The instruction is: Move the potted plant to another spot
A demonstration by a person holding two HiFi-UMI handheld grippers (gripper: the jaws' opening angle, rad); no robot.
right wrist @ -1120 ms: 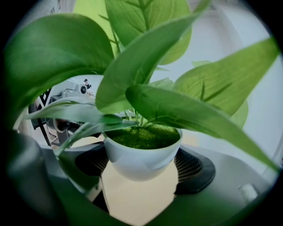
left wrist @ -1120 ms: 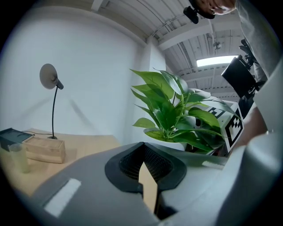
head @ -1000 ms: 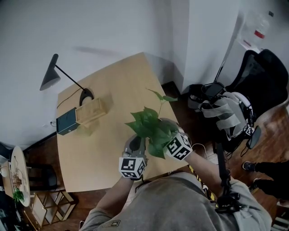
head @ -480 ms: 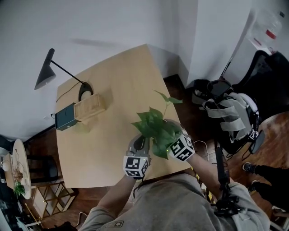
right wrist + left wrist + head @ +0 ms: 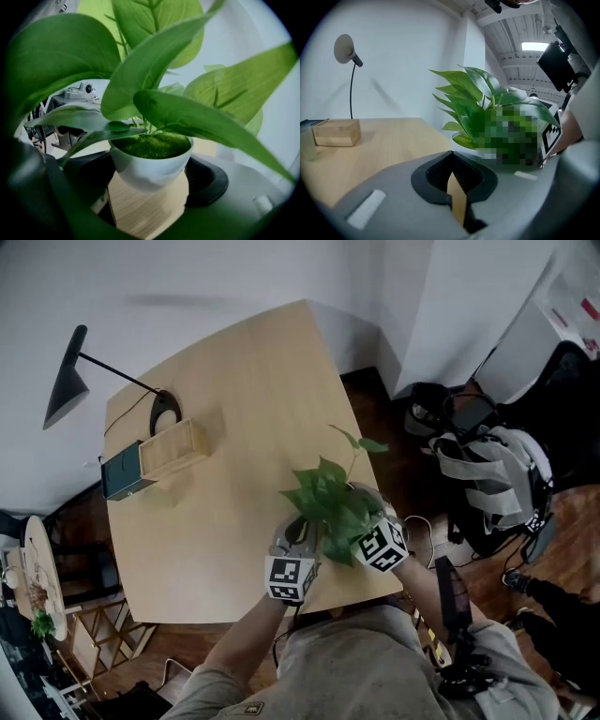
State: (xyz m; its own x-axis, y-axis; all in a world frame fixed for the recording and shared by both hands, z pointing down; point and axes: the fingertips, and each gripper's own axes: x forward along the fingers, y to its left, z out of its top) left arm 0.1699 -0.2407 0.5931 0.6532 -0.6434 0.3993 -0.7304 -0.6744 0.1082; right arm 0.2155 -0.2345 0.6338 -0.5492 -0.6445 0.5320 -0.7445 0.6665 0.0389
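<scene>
The potted plant (image 5: 330, 504), broad green leaves in a small white pot (image 5: 151, 162), is near the front right corner of the wooden table (image 5: 244, 381). My right gripper (image 5: 152, 180) is shut on the pot, one jaw on each side of it. Leaves hide most of that gripper view. My left gripper (image 5: 452, 157) is just left of the plant (image 5: 487, 105), shut with nothing between its jaws. In the head view the left gripper (image 5: 289, 545) and right gripper (image 5: 367, 521) flank the plant, their tips hidden under leaves. Whether the pot rests on the table I cannot tell.
At the table's far left are a black desk lamp (image 5: 66, 385), a wooden box (image 5: 173, 448) and a dark teal box (image 5: 120, 474). The table's front edge is right below the grippers. Bags and gear (image 5: 487, 474) lie on the floor to the right.
The head camera has shifted, so the table sits a little differently in the picture. Both grippers and the plant stay at about the same place by the front right corner.
</scene>
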